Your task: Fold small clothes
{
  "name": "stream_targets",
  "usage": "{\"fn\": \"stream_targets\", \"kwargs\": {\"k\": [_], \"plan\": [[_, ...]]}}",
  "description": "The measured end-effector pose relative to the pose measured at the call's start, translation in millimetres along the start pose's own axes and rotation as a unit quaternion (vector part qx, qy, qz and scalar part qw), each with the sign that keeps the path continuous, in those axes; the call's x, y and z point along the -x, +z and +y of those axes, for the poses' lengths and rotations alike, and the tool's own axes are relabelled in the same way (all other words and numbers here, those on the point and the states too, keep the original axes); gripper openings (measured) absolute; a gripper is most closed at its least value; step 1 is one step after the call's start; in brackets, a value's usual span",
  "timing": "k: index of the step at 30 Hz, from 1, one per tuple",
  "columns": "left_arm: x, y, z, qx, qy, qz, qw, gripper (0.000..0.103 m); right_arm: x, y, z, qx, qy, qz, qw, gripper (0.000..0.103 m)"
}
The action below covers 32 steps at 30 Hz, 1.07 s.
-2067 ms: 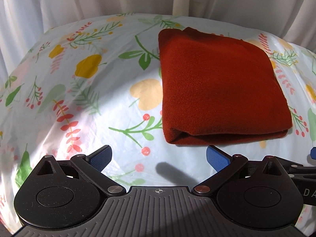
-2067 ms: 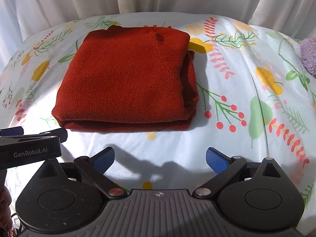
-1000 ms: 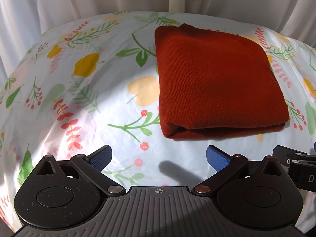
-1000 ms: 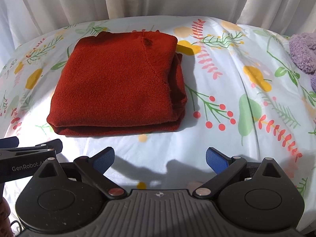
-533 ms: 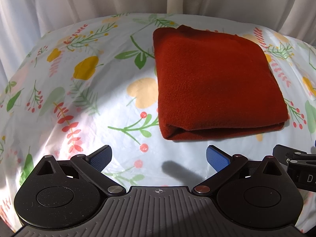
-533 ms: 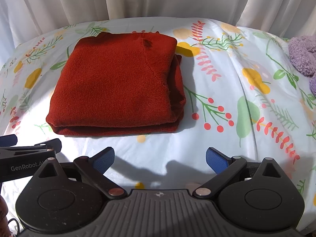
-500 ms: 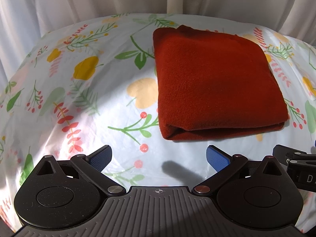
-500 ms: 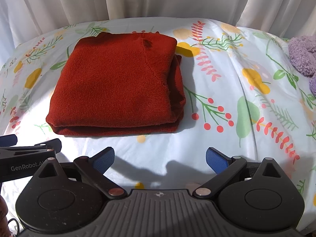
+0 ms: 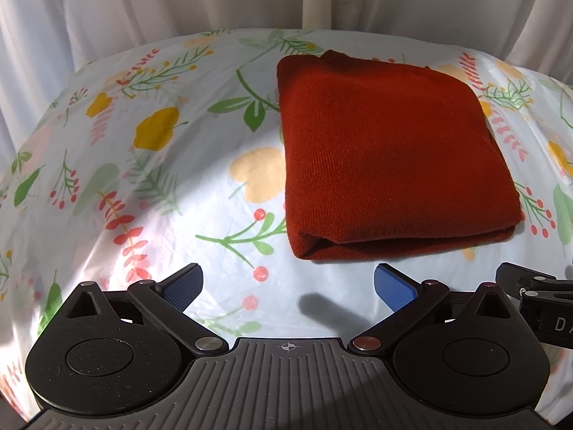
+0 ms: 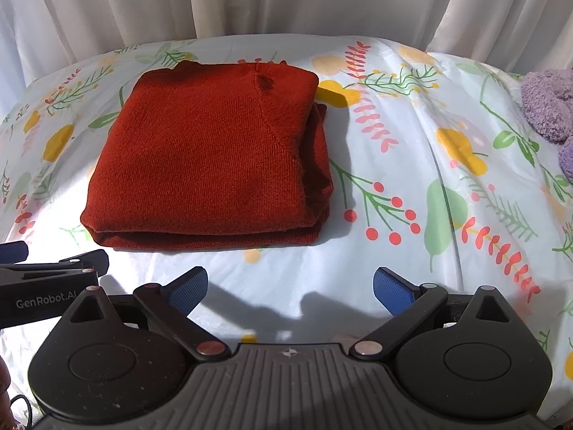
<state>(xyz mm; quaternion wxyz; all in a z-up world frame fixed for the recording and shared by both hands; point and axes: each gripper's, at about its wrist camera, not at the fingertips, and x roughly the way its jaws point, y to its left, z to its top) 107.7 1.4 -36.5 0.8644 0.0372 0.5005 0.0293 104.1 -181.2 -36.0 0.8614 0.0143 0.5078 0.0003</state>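
A rust-red knit garment [image 9: 386, 157] lies folded into a neat rectangle on the floral sheet [image 9: 143, 165]; in the right wrist view the same garment [image 10: 215, 165] sits left of centre, its stacked layers showing along the right side. My left gripper [image 9: 288, 286] is open, hovering short of the garment's near edge with nothing between its blue pads. My right gripper [image 10: 290, 286] is open too, also short of the near edge and holding nothing. Each gripper's body shows at the edge of the other's view.
White curtains [image 10: 286, 0] hang behind the covered surface. A fuzzy purple item [image 10: 548, 104] lies at the far right edge. Bare floral sheet spreads left of the garment in the left wrist view and right of it in the right wrist view.
Both grippers have drawn back slightly from the folded garment and stayed open. The garment has not moved. The purple item has come into the right wrist view.
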Motion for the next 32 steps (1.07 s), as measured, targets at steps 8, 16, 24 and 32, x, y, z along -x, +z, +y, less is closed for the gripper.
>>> {"fn": "stream_targets", "kwargs": {"k": [8,16,24,32], "plan": [[1.3,-0.1,-3.6,-0.005,0.000,-0.006,1.0000,0.103,0.2,1.4,-1.3,0.001,0.000,-0.001,1.000,0.099],[1.0,0.5,-6.1,-0.007,0.001,-0.007,1.0000,0.103,0.1,1.9,-1.3,0.001,-0.001,-0.001,1.000,0.099],[-0.8,1.2,-6.1,-0.007,-0.012,-0.006,0.9999,0.103,-0.1,2.8,-3.1,0.000,0.000,-0.001,1.000,0.099],[0.5,0.4,-5.9,-0.008,-0.005,-0.016,0.9998,0.103,-1.9,3.1,-4.8,-0.004,-0.001,0.000,1.000,0.099]]}}
